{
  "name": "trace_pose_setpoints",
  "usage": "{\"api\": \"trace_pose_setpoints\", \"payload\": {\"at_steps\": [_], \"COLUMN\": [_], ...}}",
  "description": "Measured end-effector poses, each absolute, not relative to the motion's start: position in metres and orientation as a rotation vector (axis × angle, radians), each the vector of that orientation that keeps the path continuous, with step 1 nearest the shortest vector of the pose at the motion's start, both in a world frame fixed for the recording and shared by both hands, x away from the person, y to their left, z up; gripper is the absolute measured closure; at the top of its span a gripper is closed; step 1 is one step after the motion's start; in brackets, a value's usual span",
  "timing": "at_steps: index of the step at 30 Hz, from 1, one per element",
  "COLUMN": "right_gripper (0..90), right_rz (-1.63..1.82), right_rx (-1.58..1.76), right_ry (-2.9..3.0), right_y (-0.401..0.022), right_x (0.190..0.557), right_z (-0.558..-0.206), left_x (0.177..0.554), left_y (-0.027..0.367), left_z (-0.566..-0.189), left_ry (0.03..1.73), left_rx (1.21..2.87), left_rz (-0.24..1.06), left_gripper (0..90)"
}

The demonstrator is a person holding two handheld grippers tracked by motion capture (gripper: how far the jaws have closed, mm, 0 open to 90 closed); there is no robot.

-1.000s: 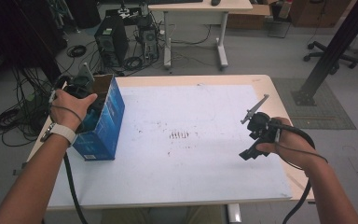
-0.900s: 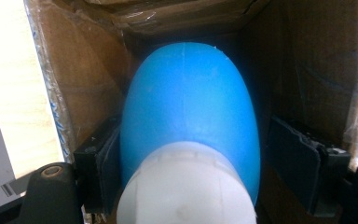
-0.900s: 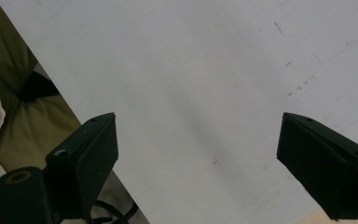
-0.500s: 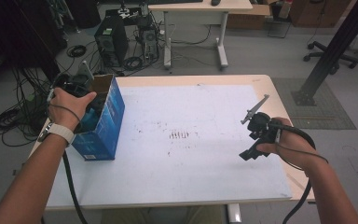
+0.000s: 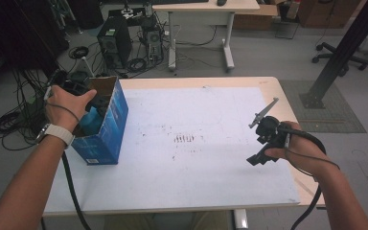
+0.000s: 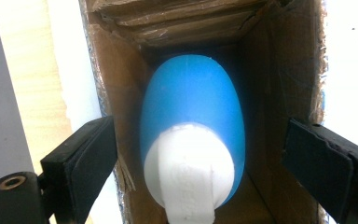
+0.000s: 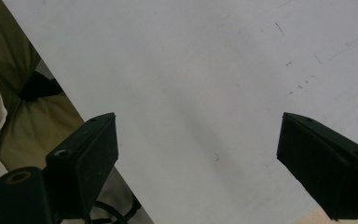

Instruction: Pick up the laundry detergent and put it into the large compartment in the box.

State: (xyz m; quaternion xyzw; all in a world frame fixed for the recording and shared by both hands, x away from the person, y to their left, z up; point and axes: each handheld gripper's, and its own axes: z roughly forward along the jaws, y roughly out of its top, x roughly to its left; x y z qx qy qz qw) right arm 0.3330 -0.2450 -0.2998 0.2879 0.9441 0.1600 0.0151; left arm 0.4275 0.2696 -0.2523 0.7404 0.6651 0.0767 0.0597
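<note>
Where the blue cardboard box (image 5: 106,129) stands open-topped at the table's (image 5: 211,182) left edge, a blue bottle with a white cap (image 6: 191,135) lies inside it, loose between the left gripper's (image 6: 200,163) jaws, which have just been opening and now stand spread clear of it. The box and both hands sit as they did a second ago. The right gripper (image 7: 198,158) hovers over the bare white tabletop, jaws wide apart, holding nothing
</note>
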Motion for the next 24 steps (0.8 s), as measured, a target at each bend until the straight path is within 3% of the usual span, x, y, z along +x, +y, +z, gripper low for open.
{"api": "trace_pose_setpoints", "payload": {"at_steps": [24], "right_gripper": [12.6], "right_rz": [0.497], "right_rx": [0.896], "right_ry": [2.935], "right_y": [-0.244], "right_x": [0.333], "right_z": [-0.297], "left_x": [0.426], "left_y": [0.273], "left_z": [-0.232], "left_ry": [1.951], "left_rx": [2.244], "left_rz": [0.255], "left_gripper": [9.6]}}
